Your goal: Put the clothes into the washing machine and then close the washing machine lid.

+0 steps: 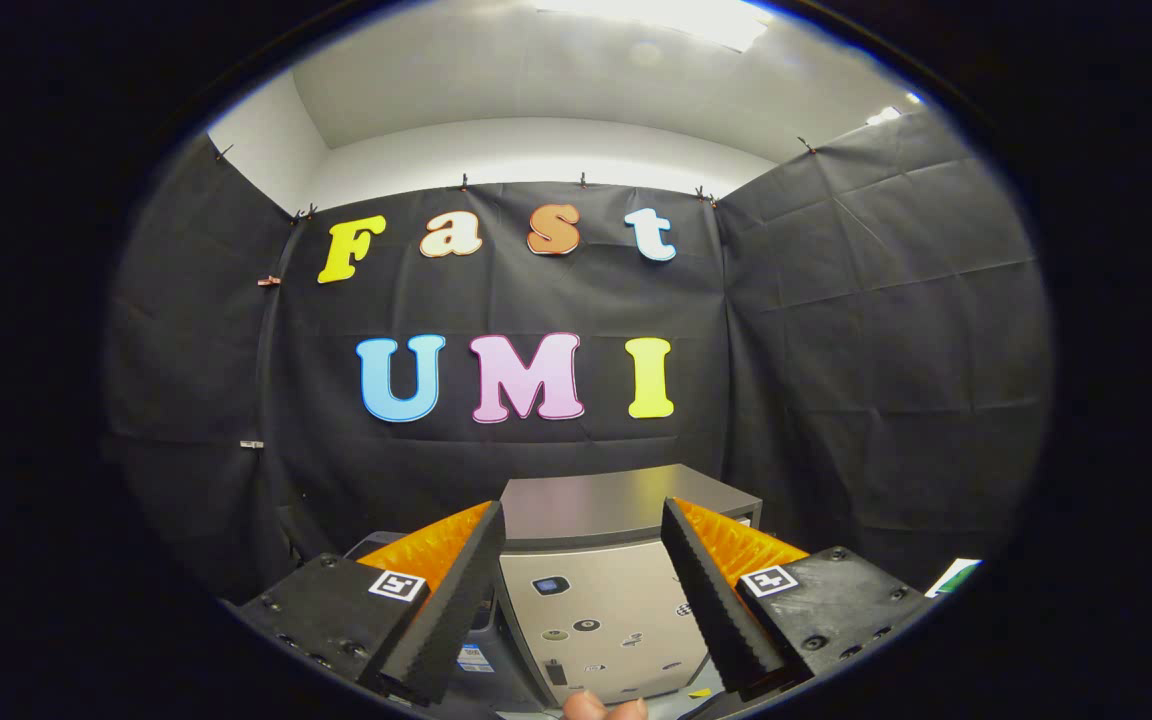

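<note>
The washing machine (626, 500) stands just ahead of me against the black cloth wall, seen between my fingers. It shows a flat grey top and, below that, a pale panel (601, 625) with several small stickers. I cannot tell whether its lid is up or down. My gripper (581, 508) is open, its two fingers spread wide on either side of the machine, with nothing held between them. I am above and in front of the machine, apart from it.
A person's fingertips (604, 708) show low down between my fingers. A small green and white object (954, 577) lies off to the right. Black cloth walls close in the booth on the left, back and right.
</note>
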